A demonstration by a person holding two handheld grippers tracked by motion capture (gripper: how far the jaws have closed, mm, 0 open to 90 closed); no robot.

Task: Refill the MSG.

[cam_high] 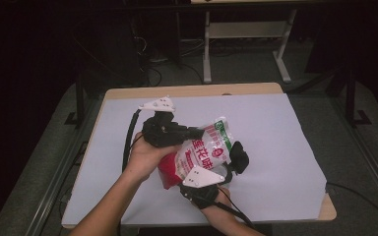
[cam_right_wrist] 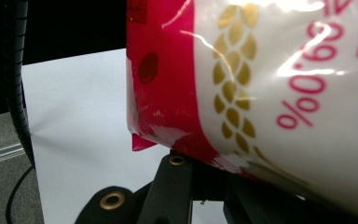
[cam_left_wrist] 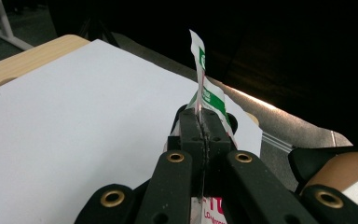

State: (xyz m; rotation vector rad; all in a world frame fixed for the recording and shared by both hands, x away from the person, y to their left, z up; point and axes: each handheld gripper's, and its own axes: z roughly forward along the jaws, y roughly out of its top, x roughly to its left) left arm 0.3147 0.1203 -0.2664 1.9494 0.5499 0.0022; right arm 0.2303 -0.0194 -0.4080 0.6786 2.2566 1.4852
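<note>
A plastic food bag [cam_high: 204,147], white with red print, a red base and a green top strip, hangs tilted over the middle of the table between both grippers. My left gripper [cam_high: 197,132] points right and is shut on the bag's thin top edge [cam_left_wrist: 209,95]; the pinch shows edge-on in the left gripper view [cam_left_wrist: 204,128]. My right gripper [cam_high: 234,156] comes in from the near side at the bag's right edge. The bag [cam_right_wrist: 284,93] lies over its jaw tips and hides them, while its black linkage [cam_right_wrist: 172,186] sits drawn together as on a shut gripper.
A white sheet [cam_high: 275,147] covers the wooden table [cam_high: 192,91]. The left gripper's black cable [cam_high: 128,140] loops to the left of the hand. White desk legs [cam_high: 206,49] stand on the grey floor beyond the table, and a cable [cam_high: 357,191] lies at the right.
</note>
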